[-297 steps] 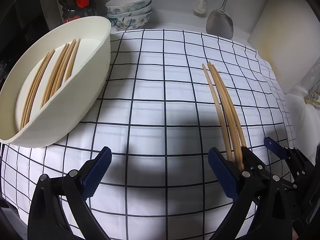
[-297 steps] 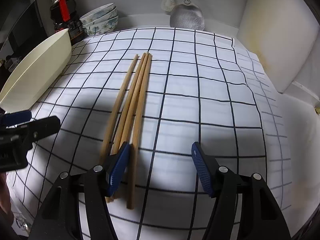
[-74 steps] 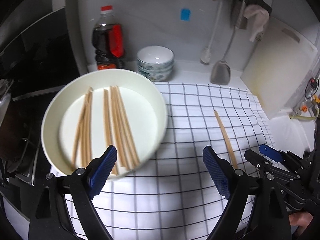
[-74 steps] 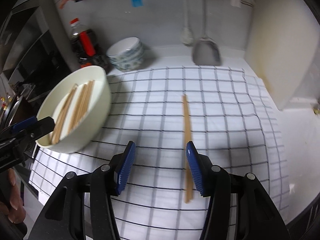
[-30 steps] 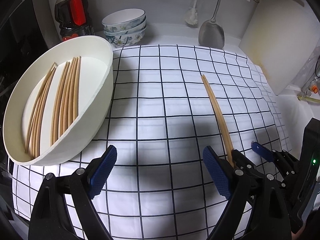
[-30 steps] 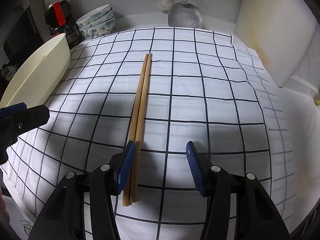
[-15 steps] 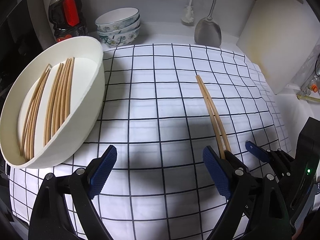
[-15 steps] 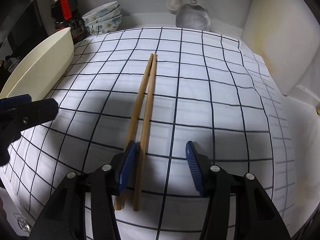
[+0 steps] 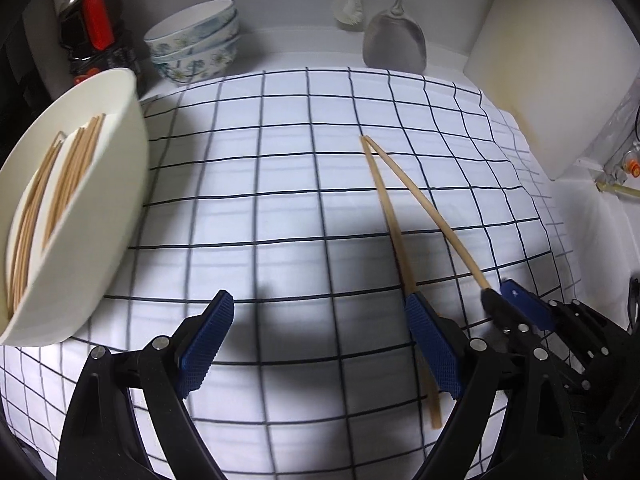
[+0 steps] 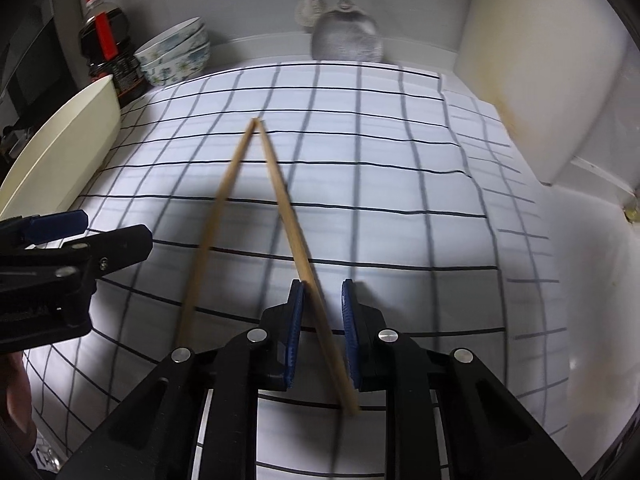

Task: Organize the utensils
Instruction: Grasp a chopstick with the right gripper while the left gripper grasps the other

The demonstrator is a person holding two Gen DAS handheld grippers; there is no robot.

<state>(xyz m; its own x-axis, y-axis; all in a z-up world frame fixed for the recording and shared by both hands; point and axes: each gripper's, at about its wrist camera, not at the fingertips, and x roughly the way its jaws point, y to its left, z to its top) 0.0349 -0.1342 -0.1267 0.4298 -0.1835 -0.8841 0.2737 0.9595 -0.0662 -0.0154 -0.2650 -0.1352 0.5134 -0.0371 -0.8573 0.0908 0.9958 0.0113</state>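
Two chopsticks remain on the checked cloth (image 9: 280,184). Half a second ago they lay nearly parallel with their near ends together beside the right gripper's (image 10: 322,316) left pad. They are now splayed into a narrow V, far tips touching at centre frame in the right wrist view, near ends well apart.

The right chopstick (image 10: 294,232) now runs between the right gripper's jaws, which have narrowed from about half open and are closing. It lies against the left pad; a gap shows at the right pad, so the grip does not look complete.

The left chopstick (image 10: 208,232) lies outside the jaws, lower left of centre. Judgement: only one stick is being taken, so a further pick is needed.

The left gripper (image 9: 320,344) stands wide and empty at the lower edge of its own view, over the cloth.

The dish (image 9: 100,208), at left in the left wrist view, holds the chopsticks (image 9: 52,184) already gathered.

Limits of view:
- Both pictures are motion-blurred.
- The left chopstick's near end is hidden behind the right gripper's body.
- The dish is cut off at the frame edge, so its contents cannot be counted.
- In the left wrist view the held stick's near end vanishes behind the right gripper's finger at lower right.
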